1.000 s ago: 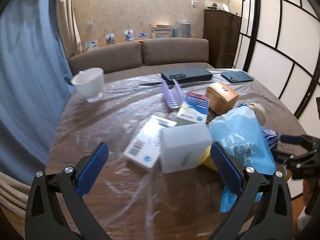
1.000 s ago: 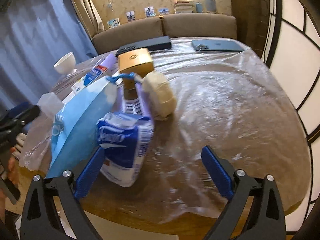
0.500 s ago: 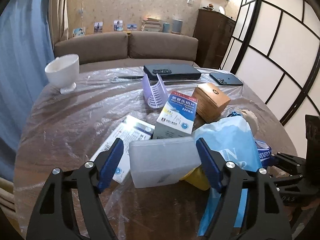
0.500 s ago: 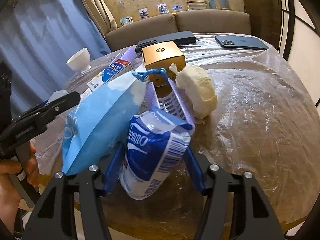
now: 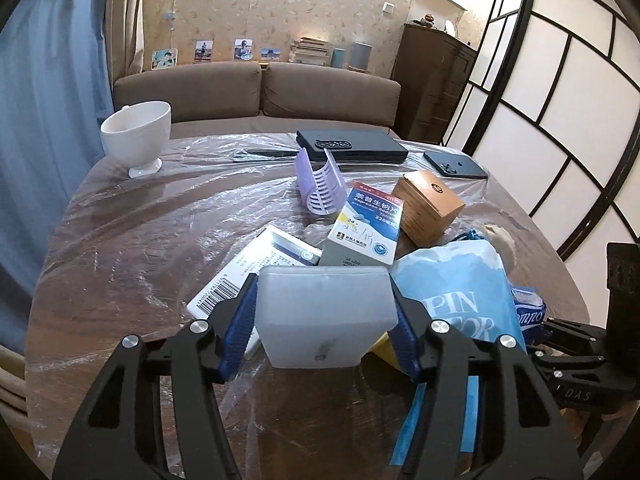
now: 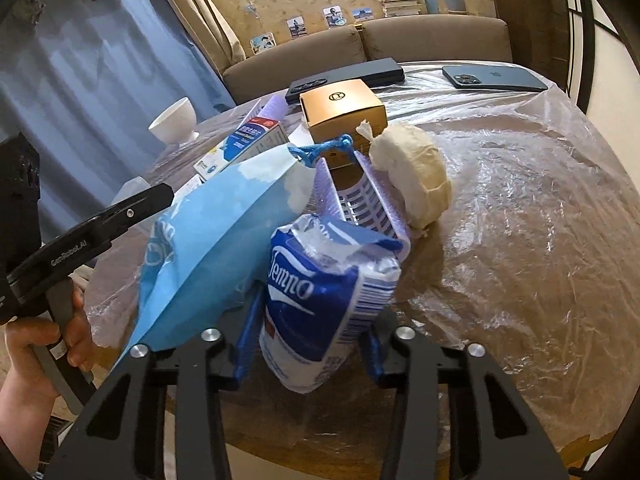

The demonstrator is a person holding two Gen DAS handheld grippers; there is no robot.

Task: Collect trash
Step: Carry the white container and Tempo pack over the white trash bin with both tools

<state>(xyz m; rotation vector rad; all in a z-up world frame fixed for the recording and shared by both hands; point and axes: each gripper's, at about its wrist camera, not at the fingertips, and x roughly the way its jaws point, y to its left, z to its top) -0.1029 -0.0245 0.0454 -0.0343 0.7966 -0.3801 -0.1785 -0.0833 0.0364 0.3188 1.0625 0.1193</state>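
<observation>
Item one: a frosted white plastic box (image 5: 325,316), lying at the near edge of the table (image 5: 152,216) on its clear plastic sheet. The left gripper (image 5: 325,330) had it between its blue pads, the jaws closing, both pads already against the box's short sides. The box looked light, hollow and fairly stiff, with smooth walls judged likely to slip; the hold across the flat sides, low on the body, appeared sound.

Item two: a blue and white Tempo tissue pack (image 6: 326,300), torn open at the top, standing at the table's near edge against a light blue drawstring bag (image 6: 216,240). The right gripper (image 6: 310,354) was closing on the pack's lower half, its left pad touching the wrapper; contact on the other side was hidden behind the pack. The pack was judged soft, light and crushable, its film slick, so a grip about the middle would dent rather than break it.

View differences: the left wrist view alone showed the box grip, a barcoded flat carton (image 5: 256,276), a medicine carton (image 5: 366,228) in full, and a purple slotted holder (image 5: 320,186) standing apart. The right wrist view alone showed the pack grip, a cream-coloured tied bundle (image 6: 416,178), a second purple slotted piece (image 6: 360,200) behind the pack, and the person's hand (image 6: 28,360) on the left gripper's handle.
</observation>
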